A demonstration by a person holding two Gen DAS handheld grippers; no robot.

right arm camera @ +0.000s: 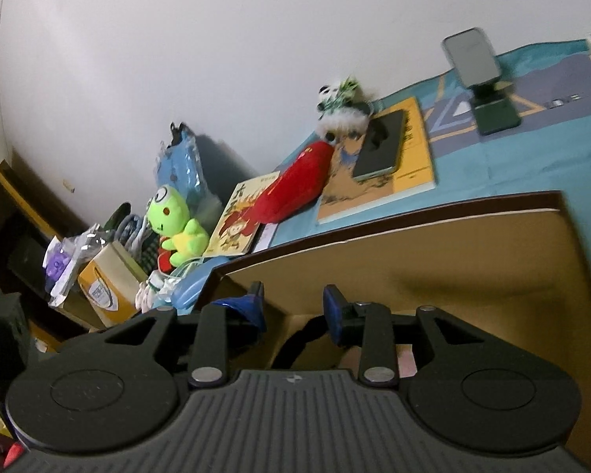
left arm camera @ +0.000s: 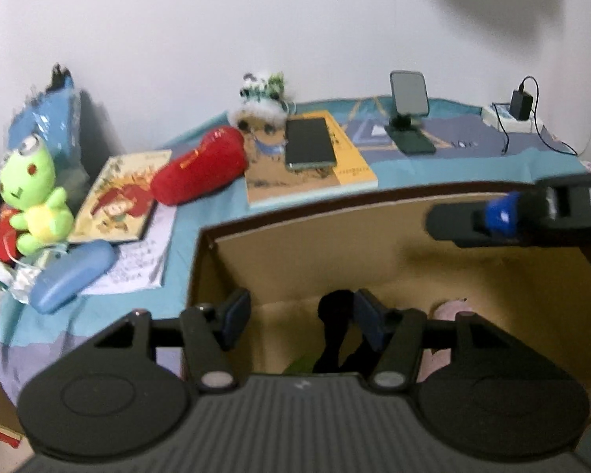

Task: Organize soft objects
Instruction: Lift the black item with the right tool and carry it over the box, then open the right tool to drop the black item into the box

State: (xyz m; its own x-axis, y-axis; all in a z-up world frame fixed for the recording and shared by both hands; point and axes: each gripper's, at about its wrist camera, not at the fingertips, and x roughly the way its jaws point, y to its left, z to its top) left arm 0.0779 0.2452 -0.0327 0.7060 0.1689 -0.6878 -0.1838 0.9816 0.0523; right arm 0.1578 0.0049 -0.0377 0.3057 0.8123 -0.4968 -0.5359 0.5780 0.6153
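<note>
Blue bedspread (left arm camera: 472, 165) against white wall (left arm camera: 256, 19).

- Cardboard box (left arm camera: 374, 244): matt brown card, smooth inside.
- Green frog toy (left arm camera: 35, 193): soft plush.
- Red cushion (left arm camera: 201, 165): fuzzy cloth.
- Phone (left arm camera: 309, 144): glossy glass.
- Grippers' bodies: matt black plastic.

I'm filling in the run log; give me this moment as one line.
left claw: open, empty, over cardboard box | right claw: open, empty, over box | green frog plush, red plush: on bed, outside box
</note>
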